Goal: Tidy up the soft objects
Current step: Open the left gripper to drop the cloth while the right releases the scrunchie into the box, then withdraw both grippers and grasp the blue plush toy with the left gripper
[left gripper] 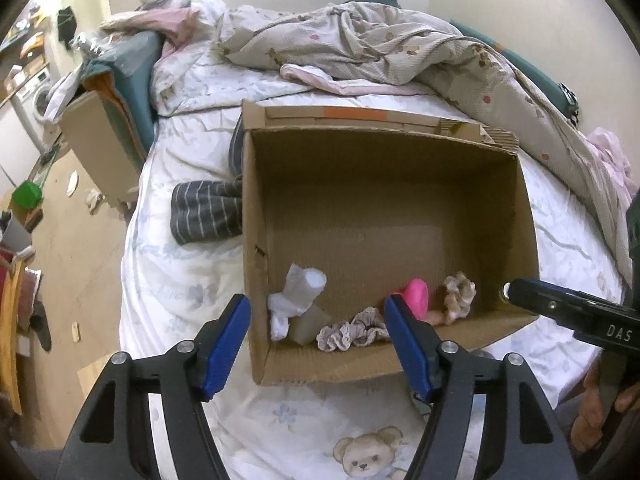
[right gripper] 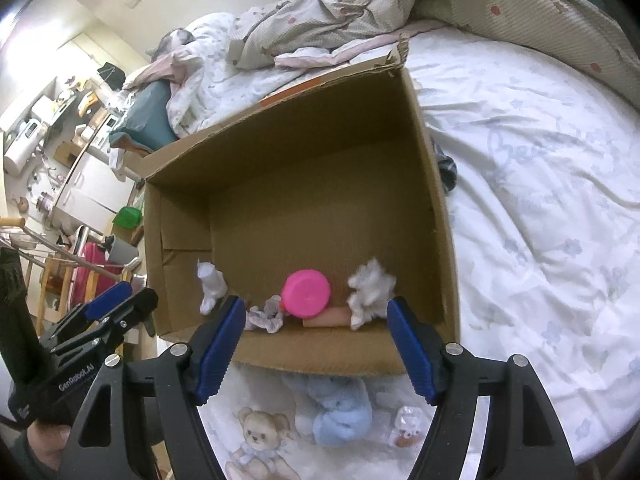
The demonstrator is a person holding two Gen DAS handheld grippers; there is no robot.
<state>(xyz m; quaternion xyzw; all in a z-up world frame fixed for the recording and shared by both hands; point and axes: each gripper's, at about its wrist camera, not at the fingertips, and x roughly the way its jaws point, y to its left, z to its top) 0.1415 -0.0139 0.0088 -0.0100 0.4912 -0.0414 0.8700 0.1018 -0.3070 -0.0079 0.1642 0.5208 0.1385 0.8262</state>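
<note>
Cardboard box (left gripper: pixel 384 208) sits open on bed (left gripper: pixel 180 280). Inside, along near wall: white sock (left gripper: pixel 298 300), lacy scrunchie (left gripper: pixel 352 330), pink round thing (right gripper: pixel 306 294), cream scrunchie (left gripper: pixel 460 296). Striped grey cloth (left gripper: pixel 206 210) just left of box. Blue plush (right gripper: pixel 340 416) on bed just outside near wall. Left gripper (left gripper: pixel 318 350) and right gripper (right gripper: pixel 312 346) both hover at near edge, jaws apart, nothing held.

one cardboard box (left gripper: pixel 520 208), two scrunchies (left gripper: pixel 352 332), one pink toy (left gripper: pixel 418 294).
</note>
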